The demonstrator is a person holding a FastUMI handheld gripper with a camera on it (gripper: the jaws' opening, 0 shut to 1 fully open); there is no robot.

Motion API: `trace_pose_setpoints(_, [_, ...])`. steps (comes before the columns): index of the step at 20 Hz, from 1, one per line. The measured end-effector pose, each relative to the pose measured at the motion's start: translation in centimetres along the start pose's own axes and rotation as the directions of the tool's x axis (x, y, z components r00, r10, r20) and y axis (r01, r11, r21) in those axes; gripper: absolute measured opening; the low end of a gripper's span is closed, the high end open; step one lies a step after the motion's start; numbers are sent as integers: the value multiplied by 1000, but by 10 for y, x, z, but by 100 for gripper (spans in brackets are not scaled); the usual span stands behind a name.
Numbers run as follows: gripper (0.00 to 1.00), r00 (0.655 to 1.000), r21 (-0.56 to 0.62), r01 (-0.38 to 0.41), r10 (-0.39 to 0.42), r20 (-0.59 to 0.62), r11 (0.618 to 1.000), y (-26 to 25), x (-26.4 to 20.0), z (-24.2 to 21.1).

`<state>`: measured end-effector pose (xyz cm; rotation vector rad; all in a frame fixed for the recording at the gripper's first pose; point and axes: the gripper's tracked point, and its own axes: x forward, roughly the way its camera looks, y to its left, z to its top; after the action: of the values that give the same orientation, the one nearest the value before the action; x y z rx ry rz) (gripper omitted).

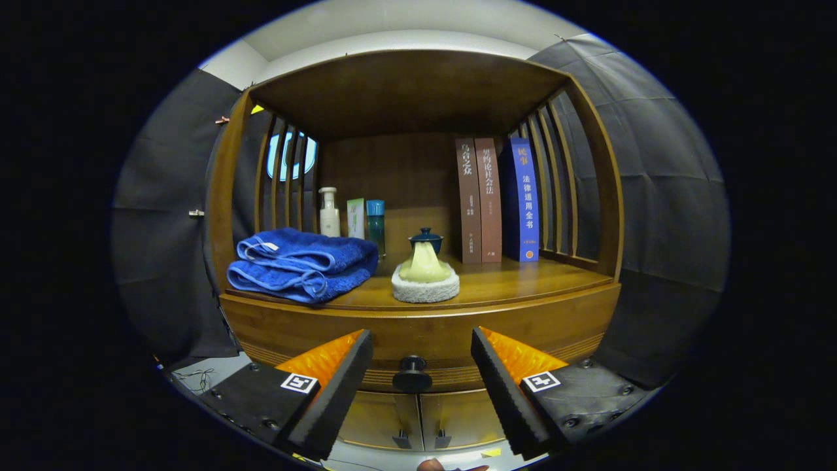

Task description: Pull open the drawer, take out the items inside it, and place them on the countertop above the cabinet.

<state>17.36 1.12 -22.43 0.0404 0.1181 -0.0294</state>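
Ahead of the claw: a wooden cabinet (418, 196) with slatted sides is seen, its tabletop (510, 278) carrying several things.
Drawer (431, 337): set under the tabletop's front edge, shut flush; its dark round knob (412, 374) is seen between the two fingers, untouched by either.
Lower doors (418, 418): two are seen closed below the drawer.
Towel (301, 263): blue, folded, laid at the tabletop's front left corner.
Books (498, 199): three are stood upright at the back right, against the slats.
Teapot (425, 261): lidded, draped with a pale cloth, set on a round pad near the middle of the front edge.
Bottles (353, 219): three small containers are lined at the back left, behind the towel.
Claw (422, 356): released, fingers held wide apart, nothing gripped.
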Motion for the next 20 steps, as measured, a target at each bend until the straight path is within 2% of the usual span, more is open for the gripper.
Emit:
trace_pose_setpoints(6, [98, 999, 6, -6, 6, -45, 1000, -6, -49, 34])
trace_pose_setpoints(12, [98, 999, -20, -20, 19, -28, 1000, -6, -104, 85])
trace_pose_setpoints(20, [98, 999, 36, -41, 42, -15, 998, -3, -159, 147])
